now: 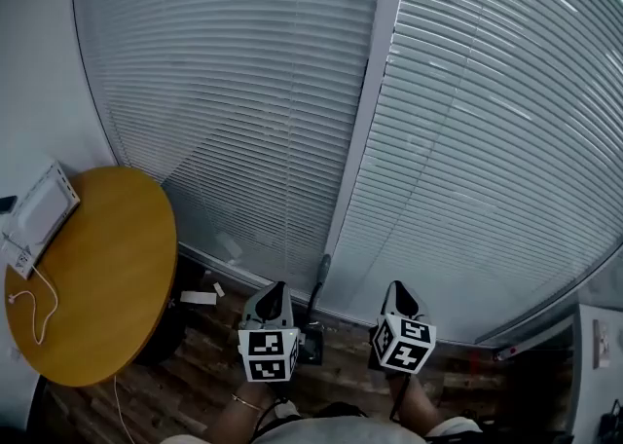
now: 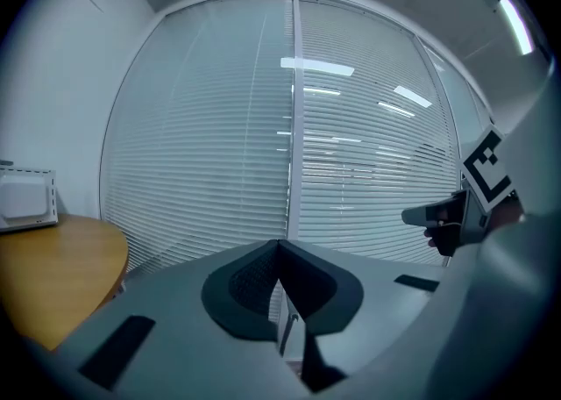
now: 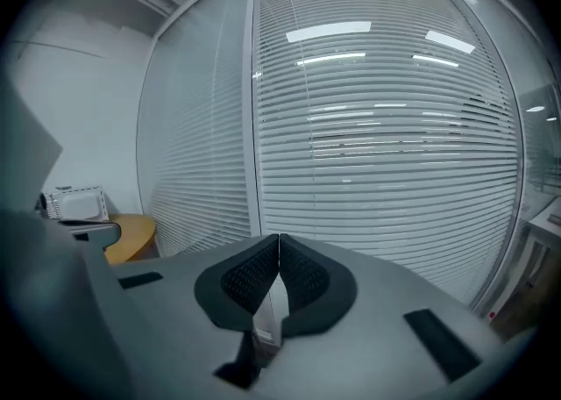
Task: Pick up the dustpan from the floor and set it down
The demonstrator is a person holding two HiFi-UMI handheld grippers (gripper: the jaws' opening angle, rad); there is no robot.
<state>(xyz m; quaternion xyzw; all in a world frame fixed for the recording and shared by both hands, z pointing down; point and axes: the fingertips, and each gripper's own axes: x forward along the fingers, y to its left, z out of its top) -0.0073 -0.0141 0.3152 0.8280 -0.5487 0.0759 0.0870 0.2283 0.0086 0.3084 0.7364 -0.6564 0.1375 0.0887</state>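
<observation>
The dustpan (image 1: 311, 343) is a dark pan on the wooden floor at the foot of the window post, and its thin handle (image 1: 322, 275) rises against the post. It lies between my two grippers in the head view. My left gripper (image 1: 275, 289) is just left of it, shut and empty. My right gripper (image 1: 398, 287) is to its right, also shut with nothing held. In the left gripper view the closed pads (image 2: 263, 280) meet, and a sliver of the handle (image 2: 287, 326) shows below them. The right gripper view shows only its shut gripper (image 3: 279, 239) and blinds.
A glass wall with closed blinds (image 1: 253, 92) and a white post (image 1: 365, 121) stands right ahead. A round wooden table (image 1: 107, 277) at the left carries a white device (image 1: 41, 206) and a cable (image 1: 39, 308). White scraps (image 1: 200, 297) lie on the floor. A white cabinet (image 1: 599, 340) is at the right.
</observation>
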